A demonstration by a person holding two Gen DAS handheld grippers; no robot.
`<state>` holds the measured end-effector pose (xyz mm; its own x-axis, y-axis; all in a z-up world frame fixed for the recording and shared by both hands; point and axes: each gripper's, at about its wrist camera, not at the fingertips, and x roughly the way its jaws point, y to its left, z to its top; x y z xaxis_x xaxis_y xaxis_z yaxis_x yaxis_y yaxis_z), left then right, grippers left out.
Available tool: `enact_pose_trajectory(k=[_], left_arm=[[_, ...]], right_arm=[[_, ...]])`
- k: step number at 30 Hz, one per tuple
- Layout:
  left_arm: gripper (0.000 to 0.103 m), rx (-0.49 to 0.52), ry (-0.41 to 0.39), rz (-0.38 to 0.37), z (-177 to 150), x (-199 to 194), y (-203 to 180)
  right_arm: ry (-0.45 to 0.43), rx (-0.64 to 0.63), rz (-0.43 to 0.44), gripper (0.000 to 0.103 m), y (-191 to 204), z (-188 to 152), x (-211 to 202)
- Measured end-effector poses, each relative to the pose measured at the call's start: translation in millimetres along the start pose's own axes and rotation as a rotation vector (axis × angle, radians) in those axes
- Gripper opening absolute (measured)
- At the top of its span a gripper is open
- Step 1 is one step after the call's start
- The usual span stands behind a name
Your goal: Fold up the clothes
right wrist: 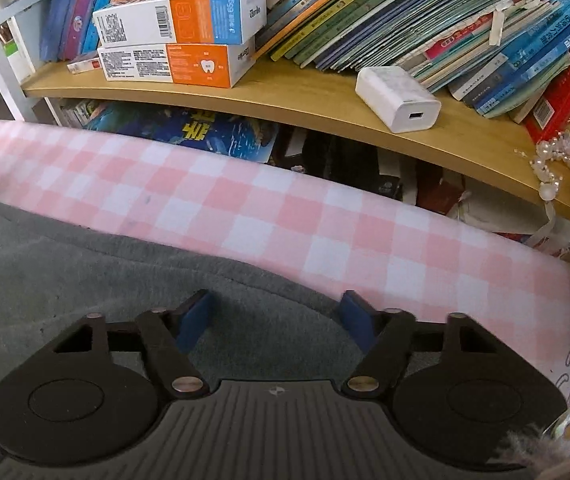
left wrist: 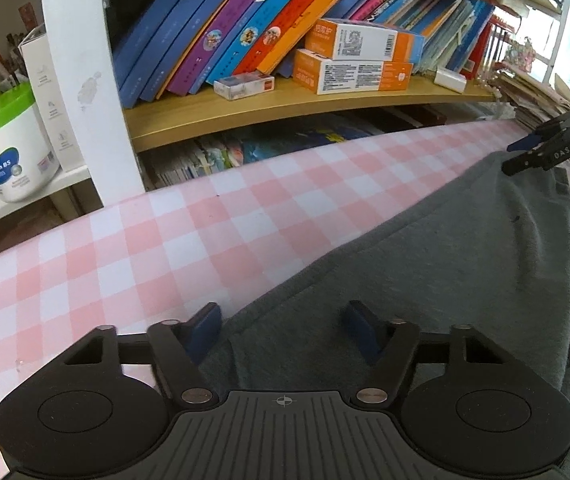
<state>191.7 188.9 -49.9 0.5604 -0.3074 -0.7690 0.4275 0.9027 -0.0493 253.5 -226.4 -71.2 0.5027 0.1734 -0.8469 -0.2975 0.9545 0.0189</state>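
On the checked table: a grey garment (left wrist: pixel 425 264) lies spread over the pink-and-white cloth (left wrist: pixel 133 248), its far hem running slantwise toward the bookshelf (left wrist: pixel 285 108).
Left gripper: the left gripper (left wrist: pixel 281 332) hangs over the near left corner of the garment, jaws part-way apart; one blue pad (left wrist: pixel 203 334) sits at the hem's edge, the other over grey fabric, and neither pinches it.
Right gripper: the right gripper (right wrist: pixel 277 322) stands over the far right end of the same hem, jaws likewise half spread, nothing clamped between them; seen from the left wrist view it hovers at the garment's far corner.
Step in hand: by my judgement, taking hold of the hem's two corners before a fold.
Next move calls for: each pair of pads to settle lower and gather one edge of fabric, both ends held evenly so the hem lifts straight.
Garment's look: thick, soft knit, matte mid-grey, with a stitched band along the hem; mostly flat, a shallow crease near the right end.
Garment's place: along the near side of the table, bare checked cloth between it and the shelf.
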Motion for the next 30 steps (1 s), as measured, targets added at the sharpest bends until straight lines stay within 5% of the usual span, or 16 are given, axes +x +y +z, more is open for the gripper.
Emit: enact_pose_trajectory(k=[4, 7, 14, 19, 30], left_arm=[[0.038, -0.026, 0.019, -0.009, 0, -5, -2], [0.026, -0.026, 0.026, 0.002, -1, -11, -8], [0.011, -0.012, -0.059, 0.051, 1, -47, -25], [0.011, -0.008, -0.138, 0.065, -6, -89, -41], [0.010, 0.020, -0.255, 0.054, -71, -180, -99]], right_arm=[[0.001, 0.022, -0.013, 0.025, -1, -4, -8], [0.003, 0.050, -0.026, 0.013, 1, -11, -14], [-0.096, 0.015, -0.134, 0.011, 25, -29, -55], [-0.200, 0.018, -0.185, 0.011, 39, -51, -103], [-0.336, 0.042, -0.306, 0.010, 96, -156, -206]])
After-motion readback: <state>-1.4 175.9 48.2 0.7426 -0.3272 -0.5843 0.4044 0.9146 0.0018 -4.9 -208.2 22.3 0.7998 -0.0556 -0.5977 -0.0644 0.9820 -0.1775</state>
